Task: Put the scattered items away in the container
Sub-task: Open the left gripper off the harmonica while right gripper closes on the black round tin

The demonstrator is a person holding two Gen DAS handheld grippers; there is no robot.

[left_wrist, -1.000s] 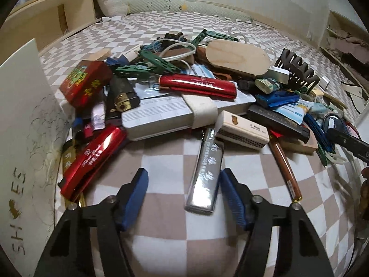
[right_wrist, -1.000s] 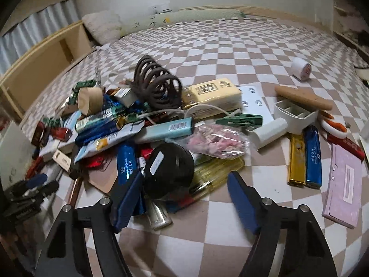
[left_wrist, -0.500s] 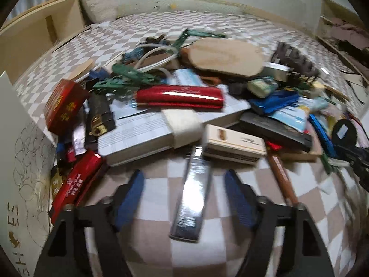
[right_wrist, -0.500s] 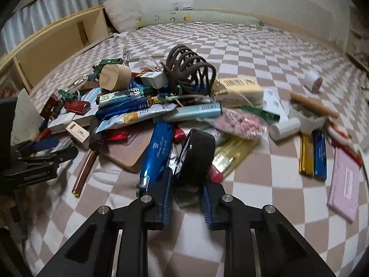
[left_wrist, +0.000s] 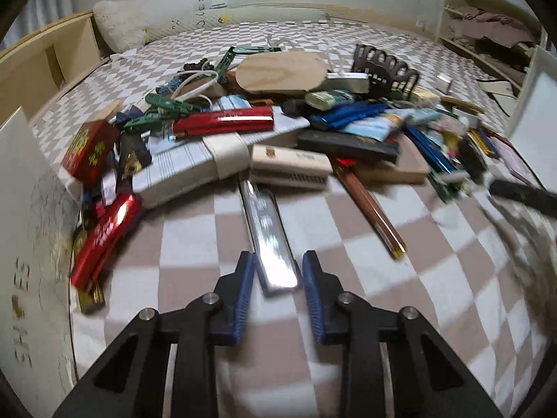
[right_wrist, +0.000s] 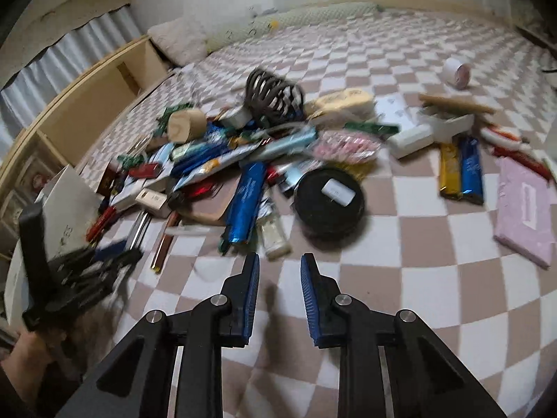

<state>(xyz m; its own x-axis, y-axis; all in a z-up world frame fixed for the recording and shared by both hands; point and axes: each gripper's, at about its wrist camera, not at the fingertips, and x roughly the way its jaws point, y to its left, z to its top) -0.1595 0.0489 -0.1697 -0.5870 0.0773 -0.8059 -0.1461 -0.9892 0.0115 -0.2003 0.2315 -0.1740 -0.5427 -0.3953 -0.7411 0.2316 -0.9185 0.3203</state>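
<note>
A pile of scattered items lies on a checkered bed. In the left wrist view my left gripper [left_wrist: 276, 273] is shut on the near end of a silver harmonica [left_wrist: 266, 233] that lies on the blanket. A white shoebox [left_wrist: 31, 230] stands at the left edge. In the right wrist view my right gripper [right_wrist: 279, 271] is empty with its jaws a small gap apart, above the blanket. A black round tin [right_wrist: 329, 203] lies flat just beyond it. The left gripper [right_wrist: 115, 259] shows at the left beside the shoebox [right_wrist: 68, 205].
Red harmonicas [left_wrist: 104, 233], a wooden block [left_wrist: 282, 71], a brown hair claw [right_wrist: 273, 94], blue and gold harmonicas [right_wrist: 461, 169], a pink pouch [right_wrist: 525, 210] and a tape roll [right_wrist: 456, 71] lie around. A wooden bed frame [right_wrist: 87, 104] runs along the left.
My left gripper moved forward and closed on the silver harmonica. My right gripper let go of the black round tin, which now lies flat, and pulled back.
</note>
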